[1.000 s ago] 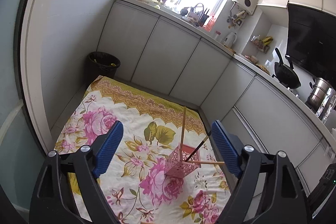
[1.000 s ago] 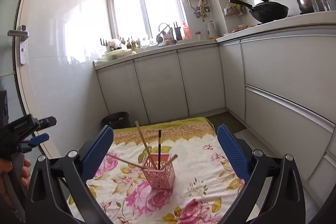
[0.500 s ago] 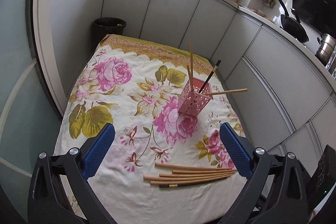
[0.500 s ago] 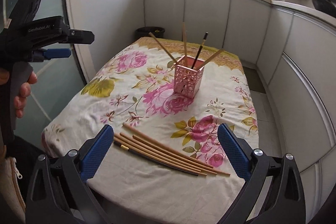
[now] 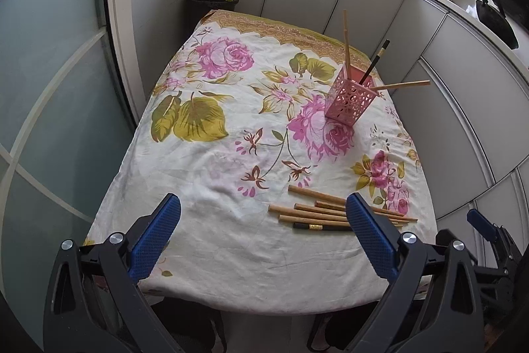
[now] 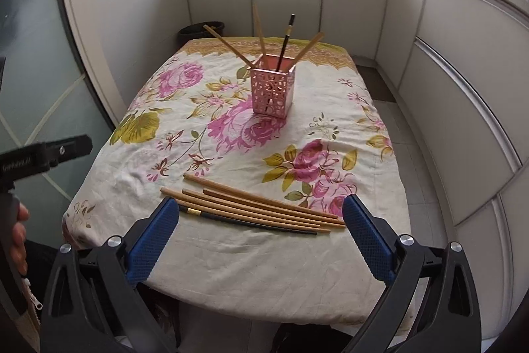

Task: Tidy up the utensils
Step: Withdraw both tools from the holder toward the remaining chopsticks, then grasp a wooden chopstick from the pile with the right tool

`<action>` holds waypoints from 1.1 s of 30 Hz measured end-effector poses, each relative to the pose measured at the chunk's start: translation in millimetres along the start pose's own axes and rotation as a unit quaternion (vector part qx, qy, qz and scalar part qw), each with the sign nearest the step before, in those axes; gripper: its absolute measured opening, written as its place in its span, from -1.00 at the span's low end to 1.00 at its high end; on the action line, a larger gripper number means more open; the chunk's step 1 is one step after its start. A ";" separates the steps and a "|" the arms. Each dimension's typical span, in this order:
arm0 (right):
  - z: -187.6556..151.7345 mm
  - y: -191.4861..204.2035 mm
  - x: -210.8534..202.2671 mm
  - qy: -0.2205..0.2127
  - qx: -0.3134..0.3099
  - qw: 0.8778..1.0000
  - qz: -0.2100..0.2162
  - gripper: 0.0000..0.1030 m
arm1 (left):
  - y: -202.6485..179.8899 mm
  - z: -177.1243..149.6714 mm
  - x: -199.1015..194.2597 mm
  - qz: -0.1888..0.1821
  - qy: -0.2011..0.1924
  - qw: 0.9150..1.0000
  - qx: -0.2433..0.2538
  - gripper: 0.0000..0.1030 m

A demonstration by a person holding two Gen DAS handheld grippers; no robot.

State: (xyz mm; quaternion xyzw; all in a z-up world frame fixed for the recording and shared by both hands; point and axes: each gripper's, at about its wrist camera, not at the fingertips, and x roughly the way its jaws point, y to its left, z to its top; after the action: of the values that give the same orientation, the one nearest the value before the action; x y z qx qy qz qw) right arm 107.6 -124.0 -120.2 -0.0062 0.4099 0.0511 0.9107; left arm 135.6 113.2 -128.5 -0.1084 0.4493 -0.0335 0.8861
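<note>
A pink perforated holder (image 5: 348,100) (image 6: 272,91) stands on the floral tablecloth toward the far side, with several chopsticks leaning in it, one of them black. Several loose wooden chopsticks (image 5: 317,210) (image 6: 251,204) and one black chopstick (image 6: 251,222) lie in a bundle near the table's front edge. My left gripper (image 5: 263,232) is open and empty above the front edge, left of the bundle. My right gripper (image 6: 259,230) is open and empty, its jaws straddling the bundle from above the front edge.
The table with its floral cloth (image 5: 211,154) (image 6: 231,263) stands between a glass door on the left and white cabinets (image 6: 446,88) on the right. A black waste bin (image 5: 211,5) sits beyond the far end. The left gripper's body (image 6: 43,151) shows at the left.
Both grippers have tilted down and pulled back toward the table's front edge. The loose chopstick bundle has come into view and now lies close under the jaws. Both stay open.
</note>
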 end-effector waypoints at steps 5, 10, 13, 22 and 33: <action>19.3 5.6 -1.0 -0.013 -0.028 0.999 0.007 0.87 | -8.5 -6.3 -7.2 0.015 -0.013 1.000 0.020 0.86; 56.3 45.3 56.8 0.068 -0.205 0.973 0.086 0.87 | 0.1 -2.5 -1.3 -0.009 -0.019 1.000 0.021 0.86; 59.8 69.2 97.4 0.126 -0.283 0.940 0.141 0.77 | 13.3 -2.7 -2.5 0.015 -0.043 0.999 0.011 0.86; 41.8 126.3 175.8 0.237 -0.431 0.847 0.200 0.15 | 94.6 13.0 -15.7 0.015 -0.095 0.988 -0.117 0.86; 38.7 139.2 227.0 0.308 -0.431 0.823 0.207 -0.22 | 124.1 20.0 -4.8 -0.030 -0.074 0.985 -0.152 0.86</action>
State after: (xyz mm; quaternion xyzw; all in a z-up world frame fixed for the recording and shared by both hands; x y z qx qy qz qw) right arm 272.4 36.5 -259.9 -0.3285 0.5967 0.4054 0.6097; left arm 144.2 238.1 -140.8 -0.2576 0.3786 0.0168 0.8888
